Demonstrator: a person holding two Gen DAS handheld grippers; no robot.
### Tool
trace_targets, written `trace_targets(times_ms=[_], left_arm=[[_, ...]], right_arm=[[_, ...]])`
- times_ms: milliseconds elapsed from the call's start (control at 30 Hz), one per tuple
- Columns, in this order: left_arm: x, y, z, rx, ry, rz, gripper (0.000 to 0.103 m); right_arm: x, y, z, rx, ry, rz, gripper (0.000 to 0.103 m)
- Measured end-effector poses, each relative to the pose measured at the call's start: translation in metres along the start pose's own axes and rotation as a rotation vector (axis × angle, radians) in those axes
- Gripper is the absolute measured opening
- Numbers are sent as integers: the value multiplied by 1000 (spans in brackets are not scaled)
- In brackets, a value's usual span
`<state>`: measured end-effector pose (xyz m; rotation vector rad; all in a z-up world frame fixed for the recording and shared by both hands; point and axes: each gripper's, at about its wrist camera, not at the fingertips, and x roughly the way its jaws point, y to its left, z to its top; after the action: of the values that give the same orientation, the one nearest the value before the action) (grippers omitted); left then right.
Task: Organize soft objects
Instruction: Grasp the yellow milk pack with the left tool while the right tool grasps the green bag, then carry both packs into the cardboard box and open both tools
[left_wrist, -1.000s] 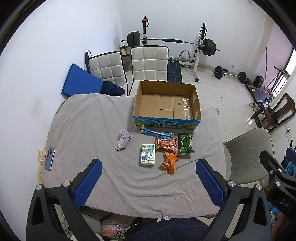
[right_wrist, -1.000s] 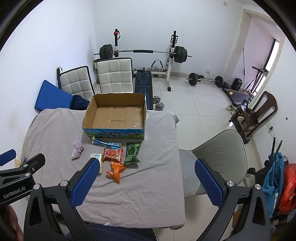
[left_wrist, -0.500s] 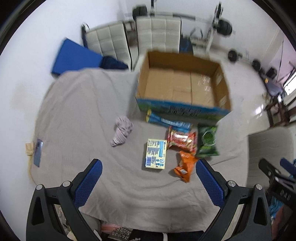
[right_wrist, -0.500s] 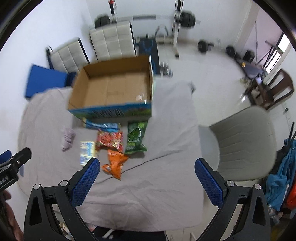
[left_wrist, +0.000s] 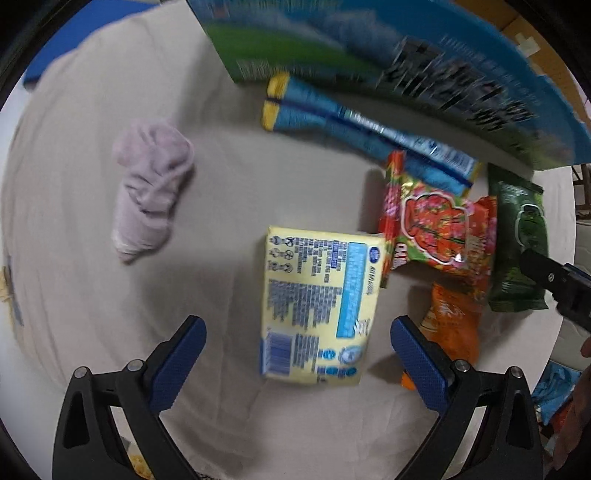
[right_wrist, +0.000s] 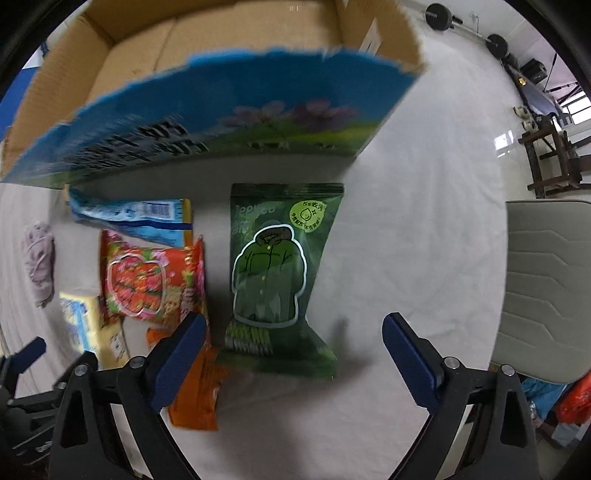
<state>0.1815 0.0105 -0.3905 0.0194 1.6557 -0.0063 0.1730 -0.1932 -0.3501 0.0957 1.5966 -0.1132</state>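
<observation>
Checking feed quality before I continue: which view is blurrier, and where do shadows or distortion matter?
Left wrist view: motion-smeared, yellow pack text unreadable, shadow beside it. Right wrist view: green pack fairly sharp, cardboard box print smeared and fisheye-bowed.

Home gym room: barbell weights (right_wrist: 439, 16), chair (right_wrist: 546, 288).

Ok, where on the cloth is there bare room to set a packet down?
Bare cloth lies right of the green packet, toward the grey chair. Another patch sits between the lilac sock and the yellow packet. Below the box, the blue, red, orange packets crowd together.
</observation>
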Motion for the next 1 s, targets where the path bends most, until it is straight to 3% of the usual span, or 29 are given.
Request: trace_targets(times_ms=[100,167,367,600,667,767,1000], left_arm=[[17,2,2,-1,17,-8,102],[24,3,3,-1,13,-4,91],[49,12,7,-25,30,-21,64],[61,6,4,-17,7,1,61],[56,3,-1,-15,2,15,61],[45,-13,-10,-15,-4,25,61],[23,-32,-22,-8,-51,39,61]], right_arm=[[18,-3,3,25,38,35,97],[29,-5,4,33,54,35,89],[58,-5,8,36,91,38,80],[87,2,19,28,93,-8,61],[86,4,18,33,87,-3,47],[92,2,15,37,97,7,41],[92,-5,-9,35,98,45,38]])
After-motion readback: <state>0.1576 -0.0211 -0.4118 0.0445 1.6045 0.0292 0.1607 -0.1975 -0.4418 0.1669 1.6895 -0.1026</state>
